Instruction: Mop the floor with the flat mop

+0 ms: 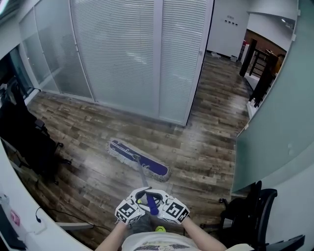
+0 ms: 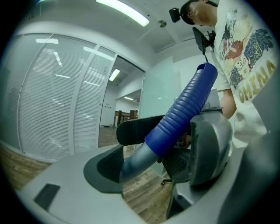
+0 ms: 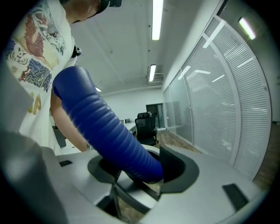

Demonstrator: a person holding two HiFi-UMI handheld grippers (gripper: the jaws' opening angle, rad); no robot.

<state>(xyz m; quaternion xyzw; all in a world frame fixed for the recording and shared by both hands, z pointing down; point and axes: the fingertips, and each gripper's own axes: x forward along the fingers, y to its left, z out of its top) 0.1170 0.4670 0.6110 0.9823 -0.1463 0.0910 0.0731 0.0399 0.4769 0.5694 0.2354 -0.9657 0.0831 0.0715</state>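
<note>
Left gripper (image 1: 139, 200) and right gripper (image 1: 161, 200) were both clamped on the mop's blue grip (image 1: 152, 206). The head (image 1: 139, 160) lay flat on the floor (image 1: 88, 128) ahead, short of the blinds (image 1: 117, 54). No clear wet track showed, so mopping seemed under way, with most of the floor left.

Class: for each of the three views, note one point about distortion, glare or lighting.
Head view: wide-angle lens bows the blinds; pale sheen on the floor. Left gripper view: fisheye, dark corners, ceiling lamp flares. Right gripper view: same fisheye; the handle looms large, blinds curve.
</note>
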